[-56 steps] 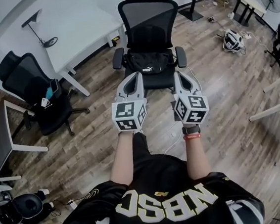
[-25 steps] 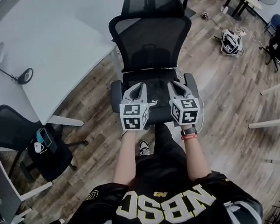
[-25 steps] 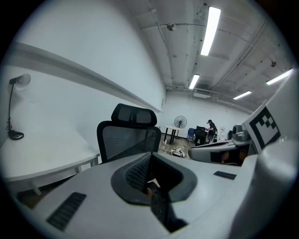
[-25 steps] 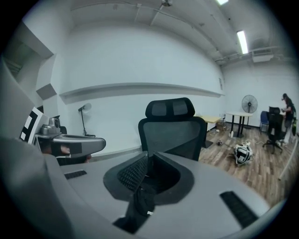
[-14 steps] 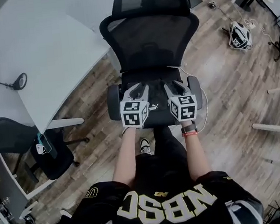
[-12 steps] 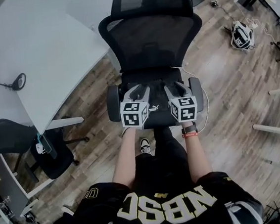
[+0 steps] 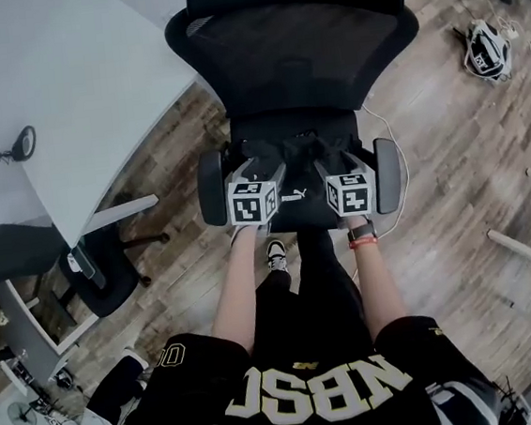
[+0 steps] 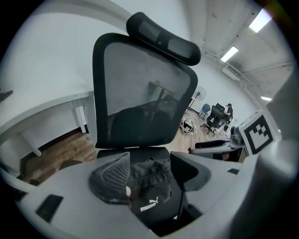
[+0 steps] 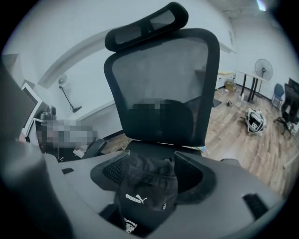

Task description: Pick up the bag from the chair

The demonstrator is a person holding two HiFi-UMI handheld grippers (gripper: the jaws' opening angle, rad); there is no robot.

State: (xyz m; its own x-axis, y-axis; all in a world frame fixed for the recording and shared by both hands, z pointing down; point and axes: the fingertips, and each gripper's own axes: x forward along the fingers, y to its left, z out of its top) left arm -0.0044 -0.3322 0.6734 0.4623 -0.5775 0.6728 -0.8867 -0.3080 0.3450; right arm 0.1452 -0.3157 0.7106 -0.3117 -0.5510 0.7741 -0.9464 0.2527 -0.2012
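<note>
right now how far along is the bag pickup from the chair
Done: the left gripper and right gripper are at the chair seat, and their jaws have just been opening wide. In hand: the black bag sits between each pair of jaws, not yet gripped. Left: close on it and lift it off.

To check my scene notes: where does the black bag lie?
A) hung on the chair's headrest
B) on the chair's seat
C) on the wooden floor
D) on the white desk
B: the black bag rests on the seat of the chair, before its mesh back.
</note>
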